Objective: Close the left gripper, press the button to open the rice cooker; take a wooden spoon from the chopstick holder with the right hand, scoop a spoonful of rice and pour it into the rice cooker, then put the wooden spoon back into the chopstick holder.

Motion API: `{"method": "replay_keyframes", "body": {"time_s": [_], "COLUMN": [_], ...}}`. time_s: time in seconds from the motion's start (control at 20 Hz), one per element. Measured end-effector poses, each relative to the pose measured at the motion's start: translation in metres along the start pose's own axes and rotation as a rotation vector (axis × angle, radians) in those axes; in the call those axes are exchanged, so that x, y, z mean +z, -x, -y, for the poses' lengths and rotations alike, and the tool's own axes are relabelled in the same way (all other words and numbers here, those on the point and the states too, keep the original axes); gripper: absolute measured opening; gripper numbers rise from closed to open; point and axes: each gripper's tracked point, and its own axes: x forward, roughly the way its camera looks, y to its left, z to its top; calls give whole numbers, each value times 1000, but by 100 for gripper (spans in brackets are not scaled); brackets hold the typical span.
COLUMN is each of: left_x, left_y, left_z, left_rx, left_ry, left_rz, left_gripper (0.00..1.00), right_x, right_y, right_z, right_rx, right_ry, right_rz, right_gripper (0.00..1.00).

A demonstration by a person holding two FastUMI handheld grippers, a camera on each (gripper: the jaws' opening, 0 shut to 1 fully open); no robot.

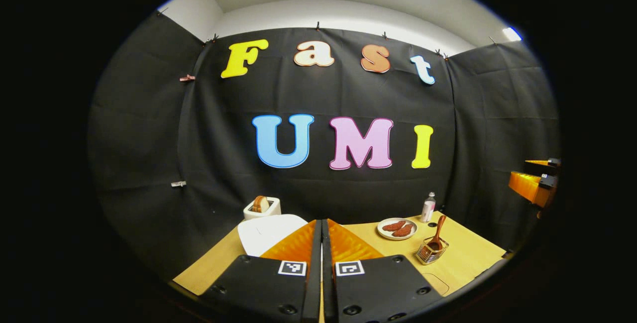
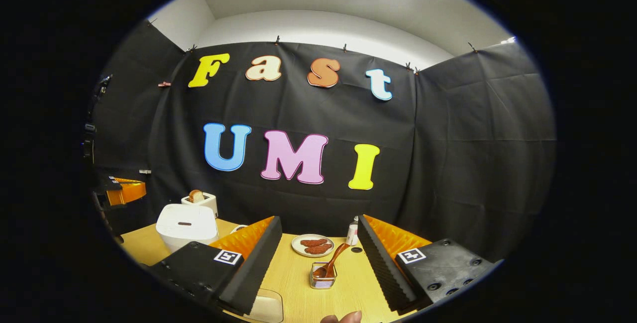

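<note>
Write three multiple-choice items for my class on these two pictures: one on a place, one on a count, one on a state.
1. Where is the wooden spoon?
A. in the wire chopstick holder
B. on the plate
C. in the rice cooker

2. How many brown pieces lie on the plate?
A. one
B. two
C. four

3. How is the rice cooker?
A. lid up
B. lid shut
C. tipped over

Key: 1 A, its bowl sits inside the holder; 2 B, two pieces lie side by side; 3 B, the white lid lies flat.

Rice cooker [image 1: 268, 232] half hidden behind left claw [image 1: 321, 236]; clear container [image 2: 266, 307] below right claw [image 2: 318, 243] cut off at frame's edge.
</note>
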Motion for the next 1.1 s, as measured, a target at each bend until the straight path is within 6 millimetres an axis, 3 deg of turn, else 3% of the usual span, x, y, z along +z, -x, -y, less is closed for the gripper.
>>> {"method": "replay_keyframes", "body": {"time_s": [0.15,0.25,0.3,0.65,0.9,1.1], "left_x": [-14,-24,-33,-95,-142,-165], "left_y": [-30,-56,-69,-138,-166,-176], "left_z": [-26,-33,-39,-73,-88,-90], "left_rx": [30,0,-15,-83,-94,-85], "left_ry": [4,60,92,199,222,184], "left_rz": [-37,-70,-91,-259,-408,-488], "left_gripper": [6,6,10,6,6,6], "right_x": [-3,-2,-2,-9,-14,-19], "right_y": [1,1,1,1,1,2], "right_z": [-1,-2,-1,11,20,26], "right_rx": [3,7,8,-8,-29,-44], "right_ry": [2,4,9,14,19,22], "right_rz": [-9,-6,-5,-22,-29,-39], "right_gripper": [98,98,98,97,98,97]}}
